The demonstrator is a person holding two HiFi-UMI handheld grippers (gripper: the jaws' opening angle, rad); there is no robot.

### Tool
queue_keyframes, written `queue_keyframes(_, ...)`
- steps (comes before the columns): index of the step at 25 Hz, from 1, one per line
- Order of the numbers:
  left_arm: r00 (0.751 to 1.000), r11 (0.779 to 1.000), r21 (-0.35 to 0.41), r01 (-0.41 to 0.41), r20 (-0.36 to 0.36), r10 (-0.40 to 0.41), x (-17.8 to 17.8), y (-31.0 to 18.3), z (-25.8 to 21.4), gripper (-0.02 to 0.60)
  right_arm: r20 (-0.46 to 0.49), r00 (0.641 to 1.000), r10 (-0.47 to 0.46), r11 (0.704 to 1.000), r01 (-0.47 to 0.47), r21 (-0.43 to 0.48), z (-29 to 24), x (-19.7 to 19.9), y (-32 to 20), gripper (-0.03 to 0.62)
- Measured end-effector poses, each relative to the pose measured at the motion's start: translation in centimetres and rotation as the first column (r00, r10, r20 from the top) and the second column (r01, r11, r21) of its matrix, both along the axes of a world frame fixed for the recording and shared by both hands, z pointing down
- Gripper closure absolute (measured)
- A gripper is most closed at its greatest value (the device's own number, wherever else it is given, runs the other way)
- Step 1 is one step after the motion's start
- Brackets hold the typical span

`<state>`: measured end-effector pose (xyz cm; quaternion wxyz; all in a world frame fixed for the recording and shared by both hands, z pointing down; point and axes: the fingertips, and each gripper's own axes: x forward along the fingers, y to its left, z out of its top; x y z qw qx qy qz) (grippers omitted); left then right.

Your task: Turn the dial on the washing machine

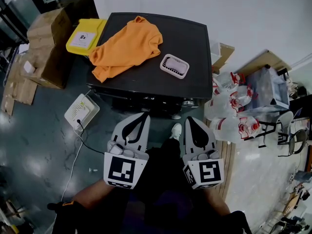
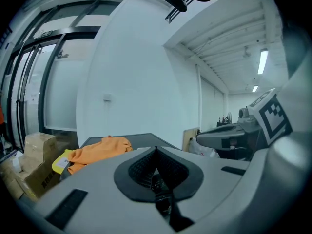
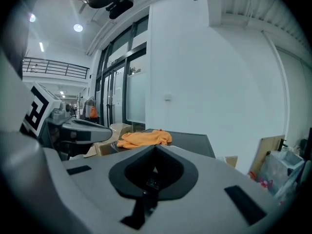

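Note:
The washing machine [image 1: 195, 38] is a black box seen from above in the head view, its front panel [image 1: 146, 101] facing me. No dial can be made out on it. My left gripper [image 1: 145, 114] and right gripper [image 1: 187, 118] hover side by side just in front of the machine, both shut with nothing between the jaws. An orange garment [image 1: 127, 46] lies spread on the machine's lid beside a small white basket [image 1: 174, 65]. The left gripper view shows the garment [image 2: 97, 151] and the right gripper [image 2: 229, 135]. In the right gripper view the garment [image 3: 144, 138] lies on the lid.
A yellow container [image 1: 85, 36] and cardboard boxes [image 1: 46, 48] stand left of the machine. A white box [image 1: 81, 111] with a cable lies on the floor at left. Clear plastic jugs [image 1: 229, 108] crowd the right side, with chairs [image 1: 287, 130] beyond. My shoe [image 1: 176, 130] shows between the grippers.

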<state>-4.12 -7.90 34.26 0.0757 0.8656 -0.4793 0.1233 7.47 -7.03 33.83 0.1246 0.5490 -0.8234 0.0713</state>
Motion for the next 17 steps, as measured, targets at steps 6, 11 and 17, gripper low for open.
queue_keyframes(6, 1.0, 1.0, -0.022, -0.007, -0.007, 0.007, -0.01, -0.24, 0.38, 0.571, -0.003, 1.0, 0.009, 1.0, -0.009, -0.011, 0.22, -0.05, -0.29, 0.58)
queue_keyframes(11, 1.0, 1.0, -0.025, -0.009, -0.01, 0.008, -0.23, -0.4, 0.56, 0.572, 0.009, 1.0, 0.022, 1.0, -0.022, -0.011, 0.35, -0.29, -0.58, 0.58)
queue_keyframes(17, 1.0, 0.999, 0.043, -0.026, -0.008, 0.027, -0.19, -0.87, -0.36, 0.571, 0.01, 1.0, 0.027, 1.0, -0.027, -0.004, -0.03, -0.54, -0.75, 0.58)
